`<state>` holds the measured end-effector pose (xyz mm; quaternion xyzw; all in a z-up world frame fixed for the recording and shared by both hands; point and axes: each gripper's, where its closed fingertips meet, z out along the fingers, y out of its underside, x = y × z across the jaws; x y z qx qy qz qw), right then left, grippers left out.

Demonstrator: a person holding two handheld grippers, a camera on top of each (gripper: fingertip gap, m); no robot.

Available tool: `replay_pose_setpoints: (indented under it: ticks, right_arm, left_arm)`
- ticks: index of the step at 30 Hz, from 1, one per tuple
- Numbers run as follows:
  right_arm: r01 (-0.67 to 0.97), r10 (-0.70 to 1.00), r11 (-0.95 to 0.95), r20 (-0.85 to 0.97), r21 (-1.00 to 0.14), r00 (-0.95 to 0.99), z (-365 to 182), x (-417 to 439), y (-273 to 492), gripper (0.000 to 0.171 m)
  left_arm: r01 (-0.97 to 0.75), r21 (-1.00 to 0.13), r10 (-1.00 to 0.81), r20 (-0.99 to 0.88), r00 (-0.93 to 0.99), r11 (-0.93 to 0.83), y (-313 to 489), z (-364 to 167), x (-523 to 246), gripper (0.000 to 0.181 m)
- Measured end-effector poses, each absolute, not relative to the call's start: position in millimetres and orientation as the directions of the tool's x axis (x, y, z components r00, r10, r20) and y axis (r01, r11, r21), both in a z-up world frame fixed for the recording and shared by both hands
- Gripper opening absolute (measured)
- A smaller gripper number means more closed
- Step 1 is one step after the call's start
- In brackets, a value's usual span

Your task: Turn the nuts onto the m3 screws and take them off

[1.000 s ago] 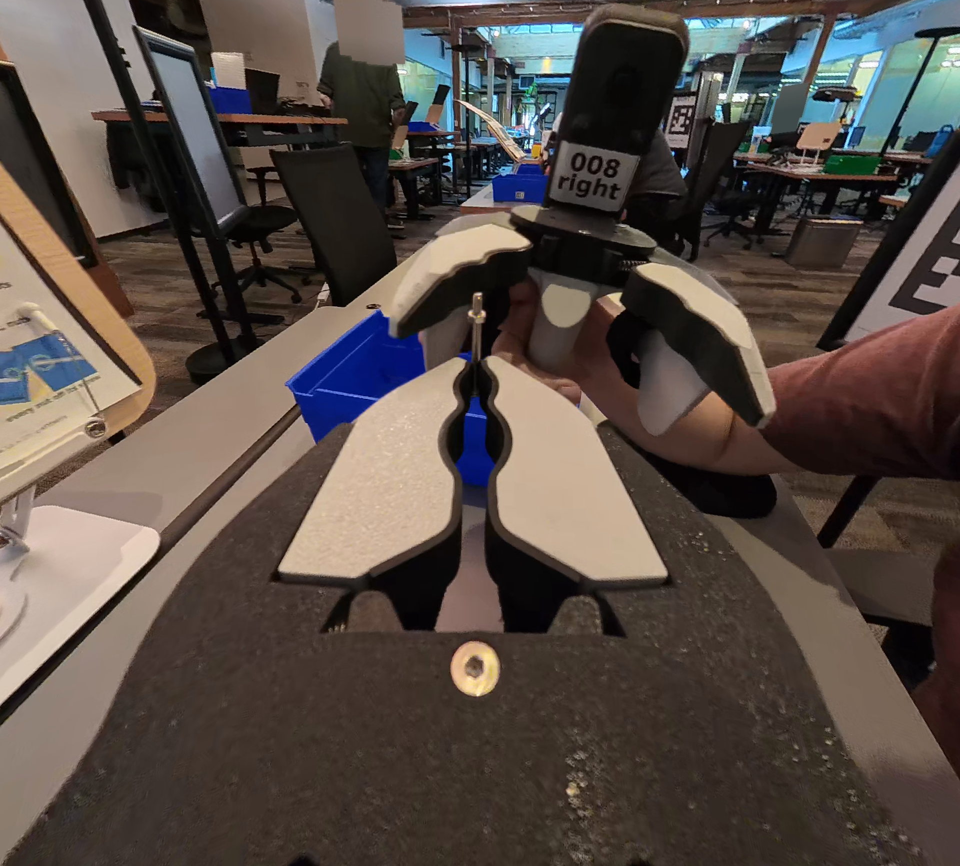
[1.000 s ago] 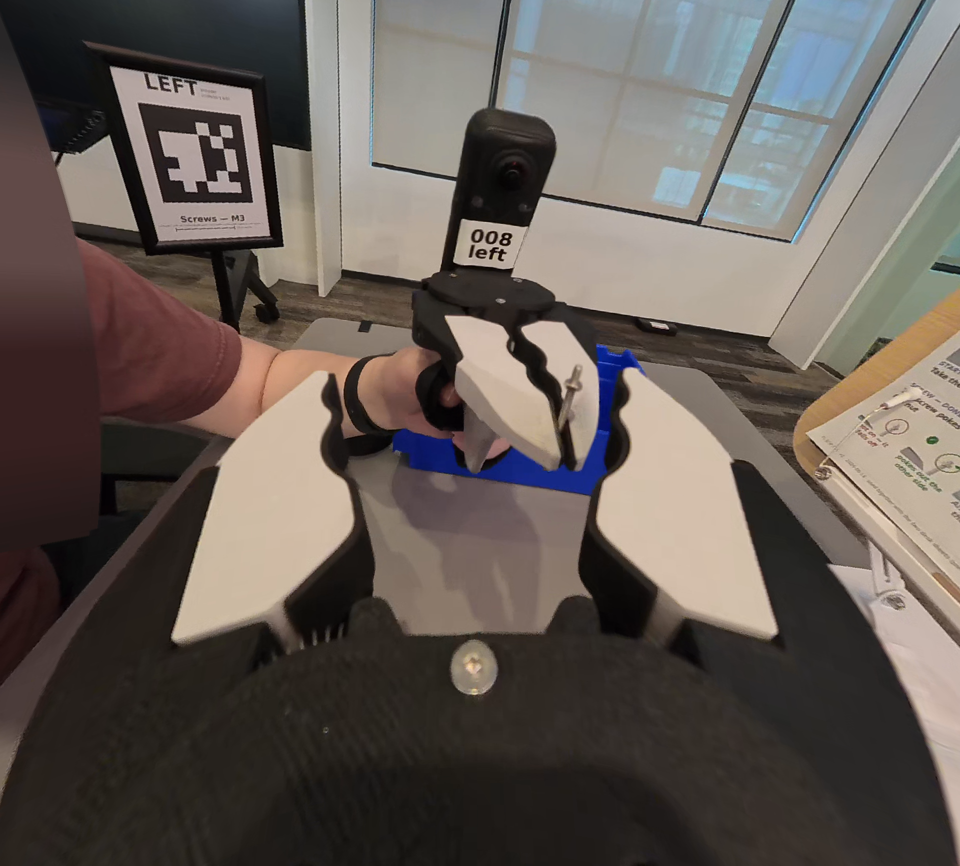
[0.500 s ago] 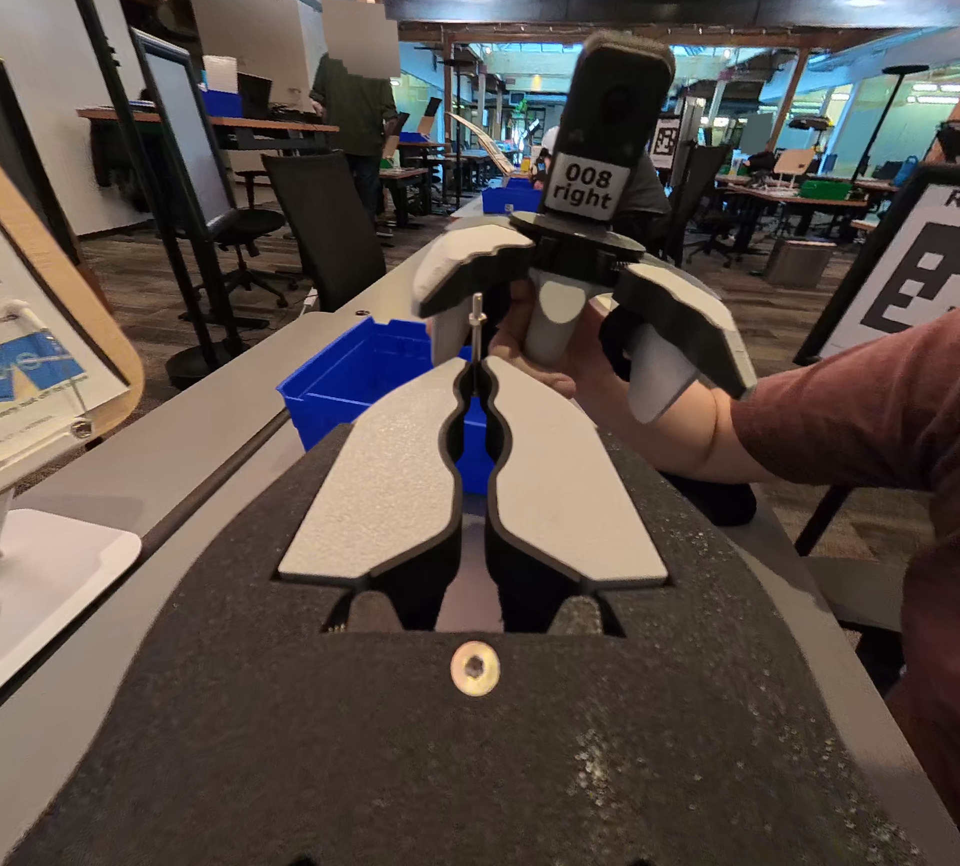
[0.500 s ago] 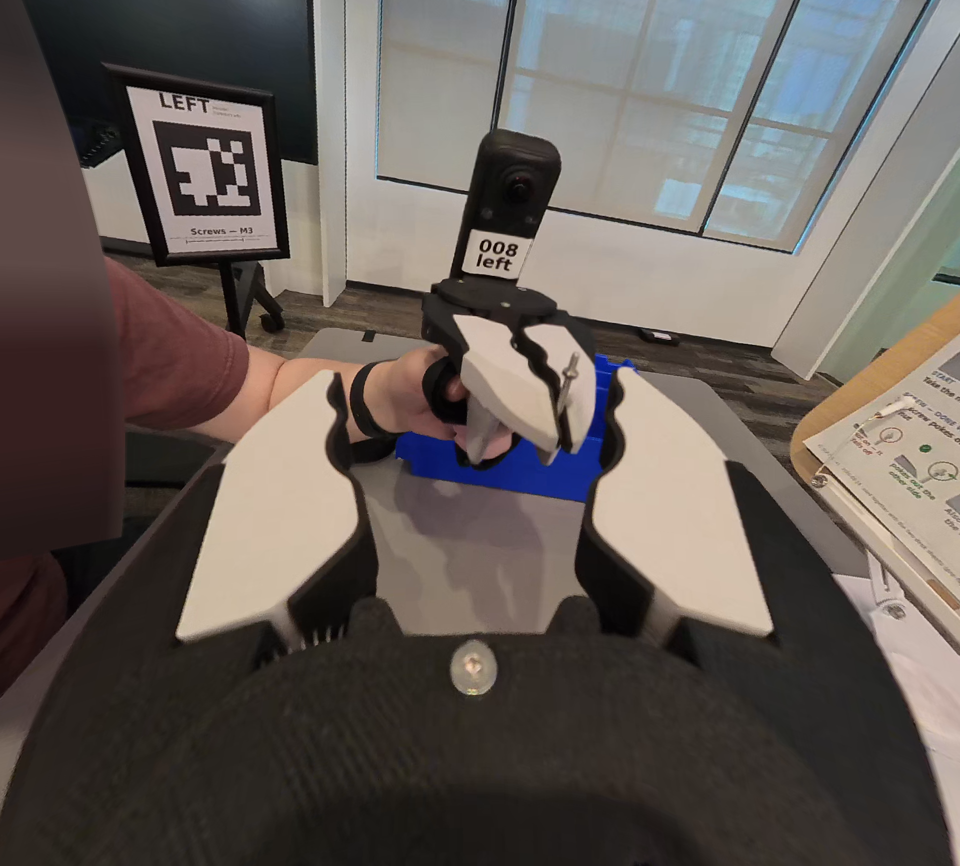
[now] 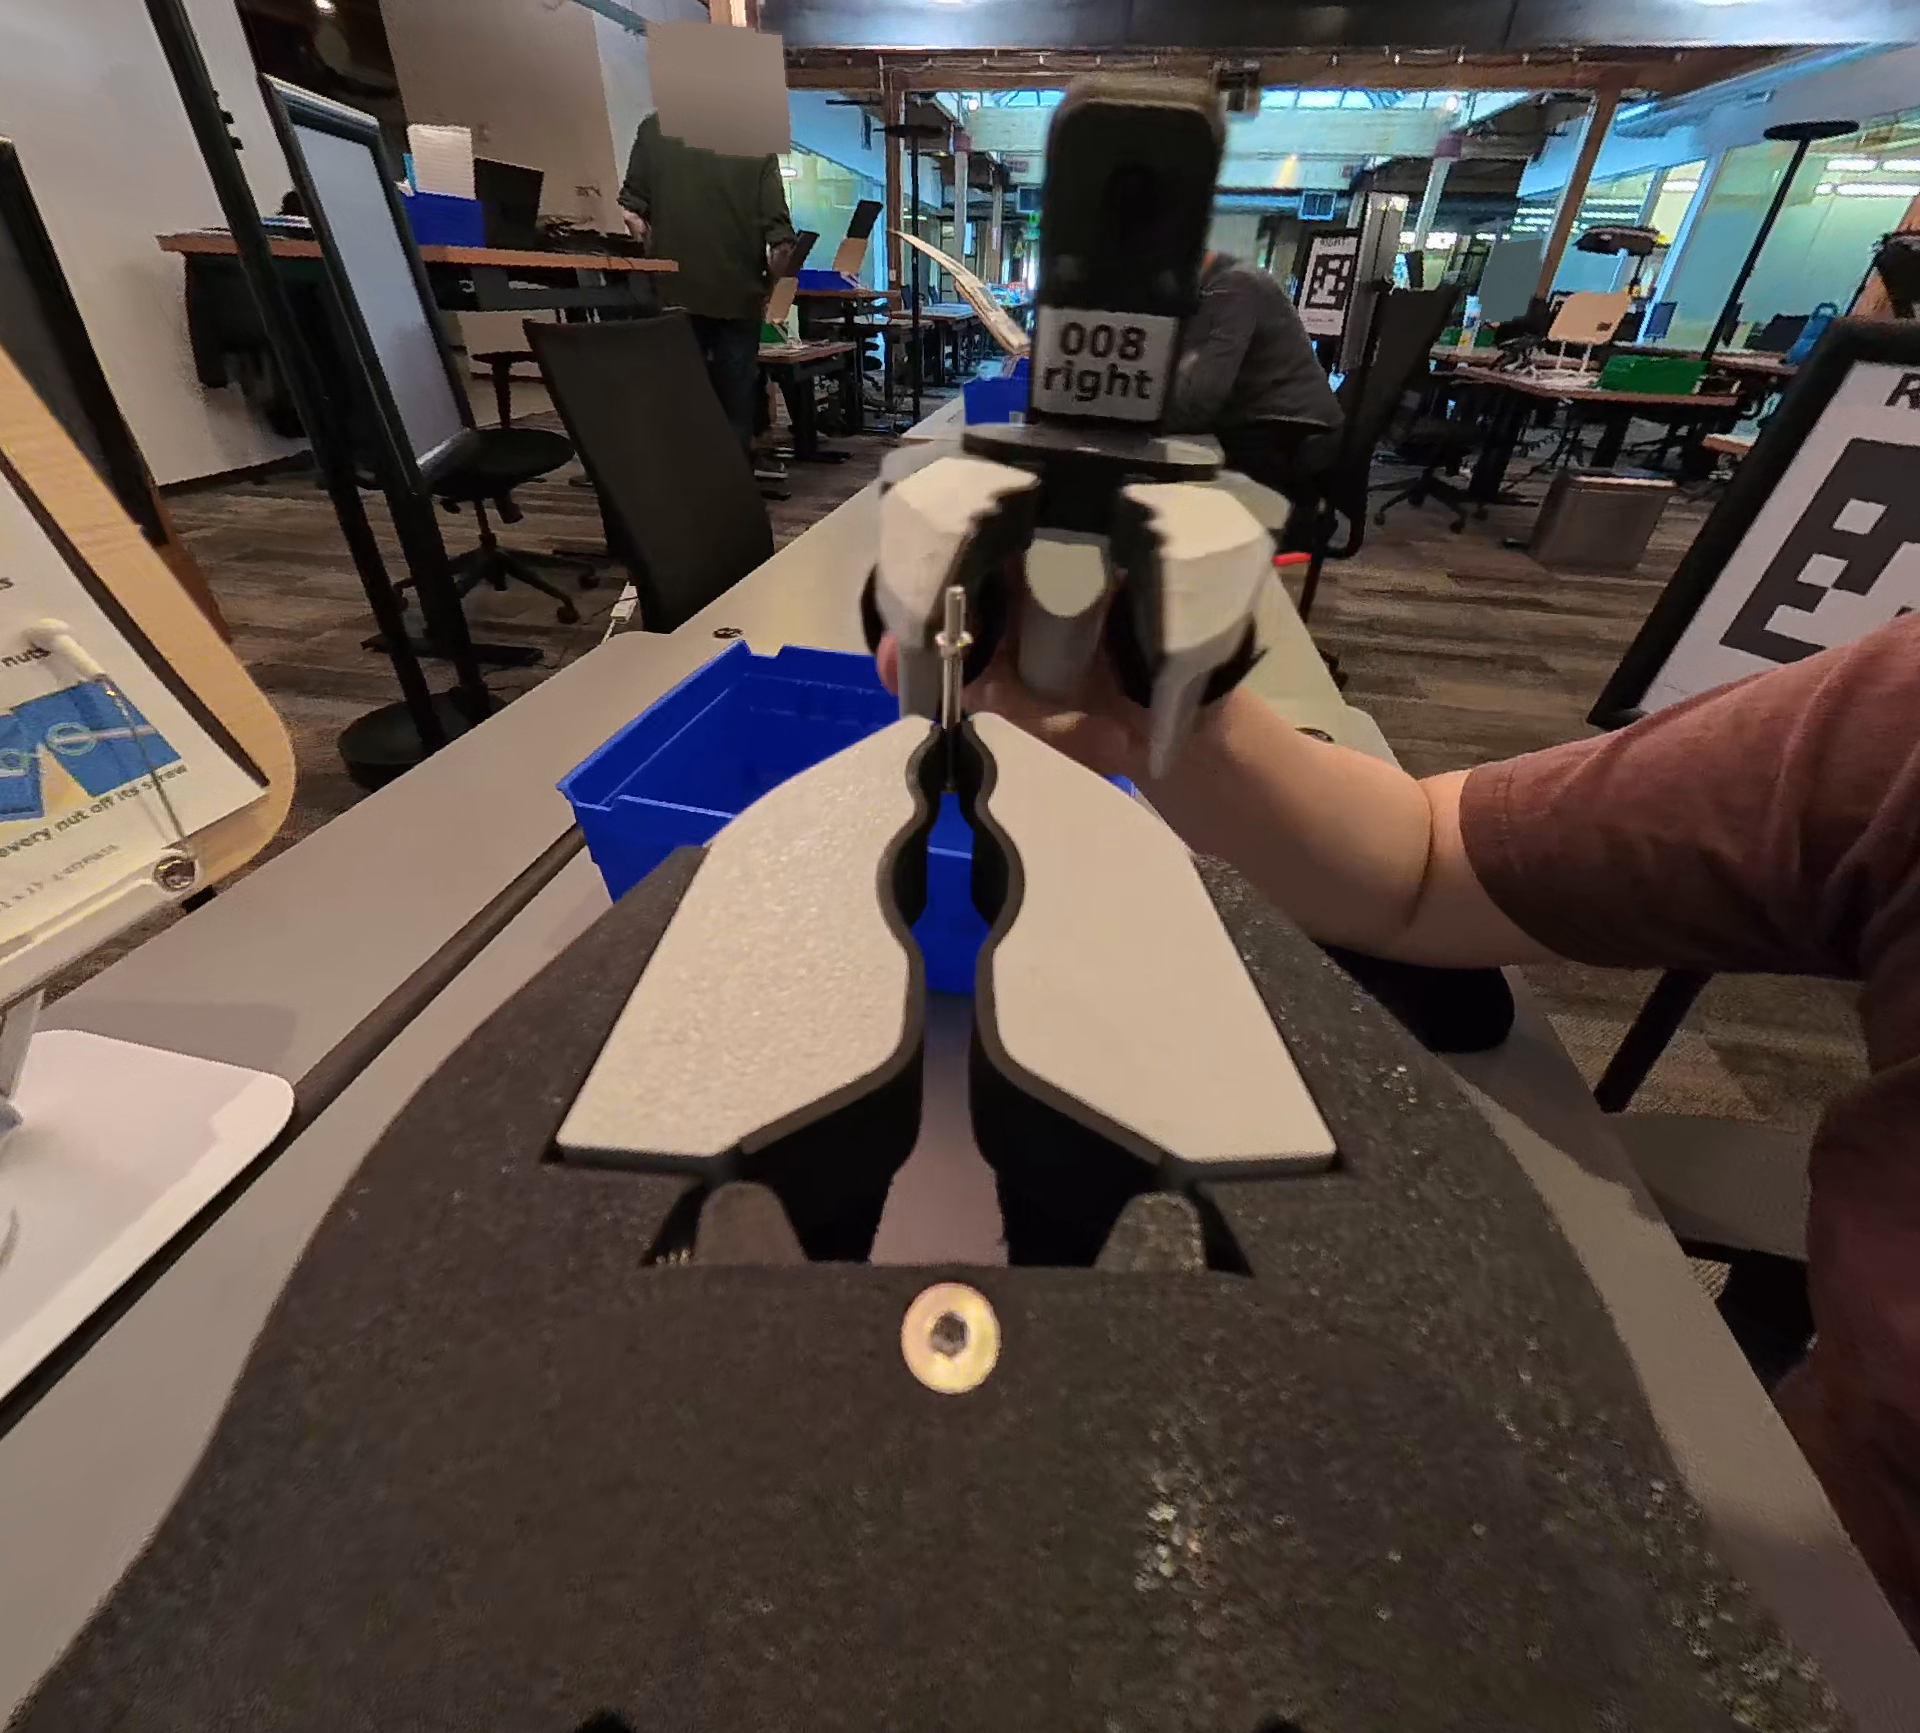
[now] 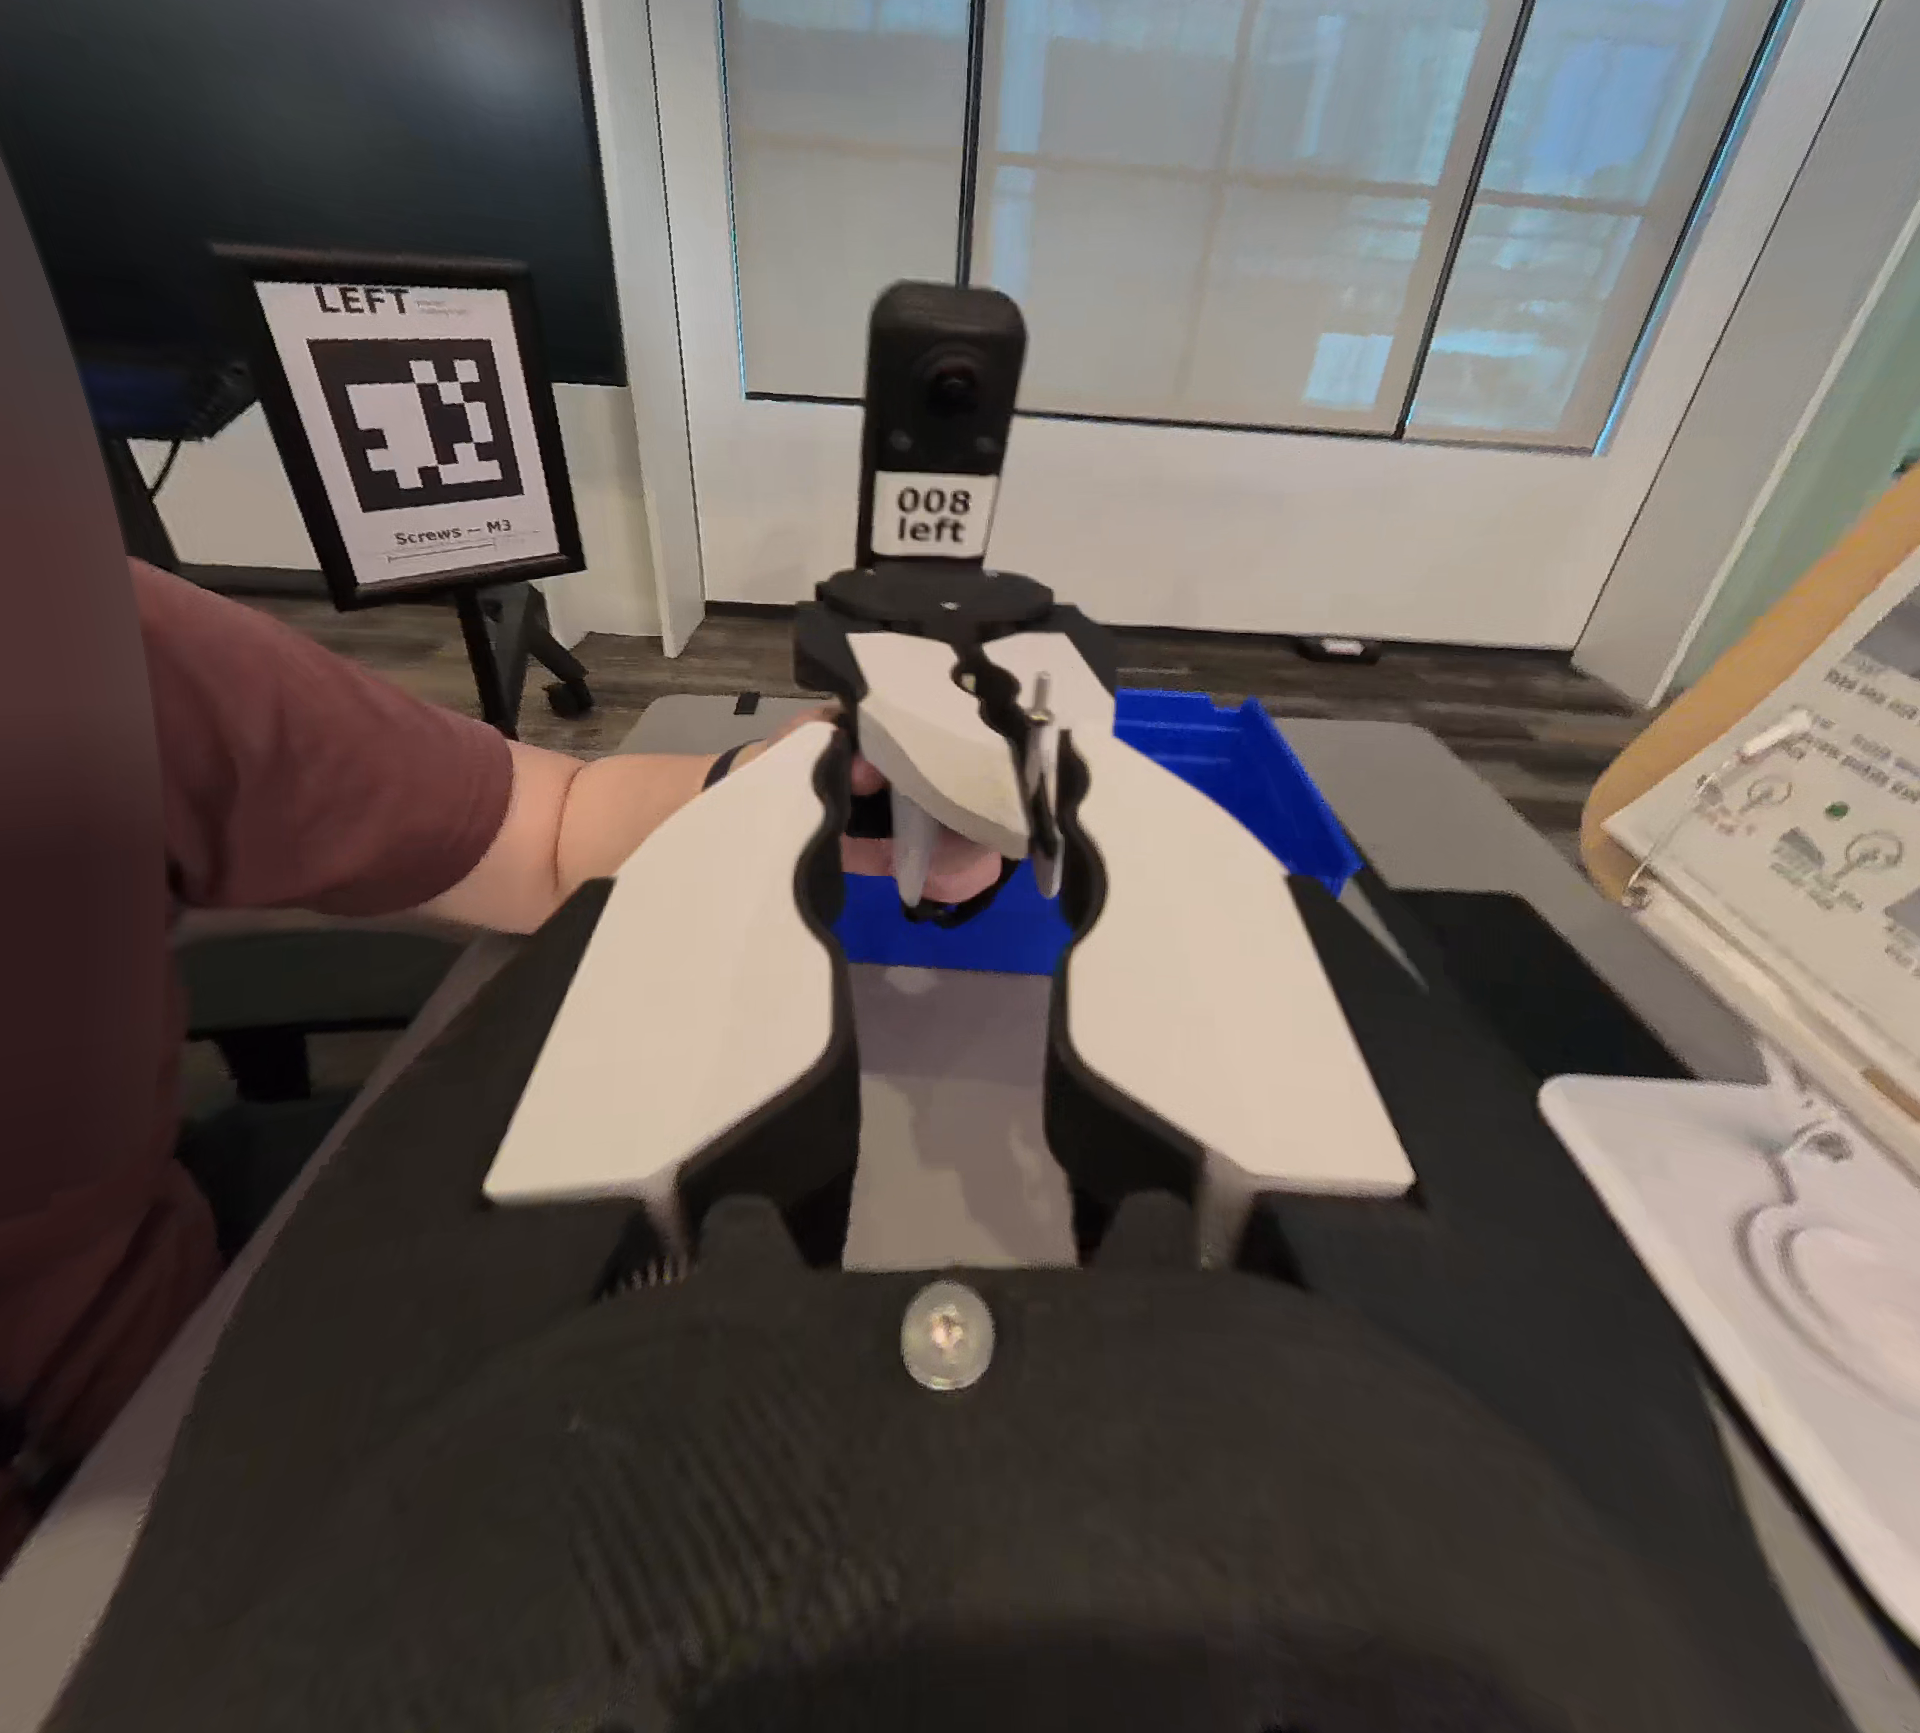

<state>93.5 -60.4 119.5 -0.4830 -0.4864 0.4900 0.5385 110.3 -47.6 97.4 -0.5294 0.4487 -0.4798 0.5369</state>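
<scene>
My left gripper (image 5: 948,733) is shut on a thin metal M3 screw (image 5: 950,686) that stands up from its tips. A small nut (image 5: 952,641) sits high on the screw, just under the top. My right gripper (image 6: 951,774) is open and faces the left one, with its two fingers either side of the left gripper's tips. The screw (image 6: 1039,696) and nut (image 6: 1037,719) lie just inside its right fingertip (image 6: 1086,779). In the left wrist view the right gripper (image 5: 1039,707) is right behind the screw. Both are held above a blue bin (image 5: 727,748).
The blue bin (image 6: 1216,769) stands on a grey table (image 5: 364,904). An instruction sheet on a stand (image 6: 1818,800) is beside it. A framed marker sign (image 6: 416,426) stands behind the left arm. Office chairs (image 5: 655,457) and a person stand beyond the table. The grippers are tip to tip, or close to it.
My right gripper's fingers have narrowed and moved in around the left gripper's tips and the screw. The left gripper stays shut on the screw.
</scene>
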Motion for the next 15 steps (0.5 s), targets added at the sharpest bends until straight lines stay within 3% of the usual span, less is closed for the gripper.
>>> replay_pose_setpoints:
  ticks: [8,15]
  right_arm:
    - [-0.072,0.996,-0.093,-0.094,-0.993,0.004,110.6,89.8,-51.7,0.003]
    - [-0.076,0.987,-0.154,-0.15,-0.985,-0.058,108.3,89.6,-53.3,0.003]
  left_arm:
    - [0.02,-1.0,-0.993,0.006,0.114,-0.004,-54.0,94.8,115.0,0.002]
    - [-0.007,-1.0,-0.995,-0.001,0.097,0.001,-56.2,91.8,115.7,0.002]
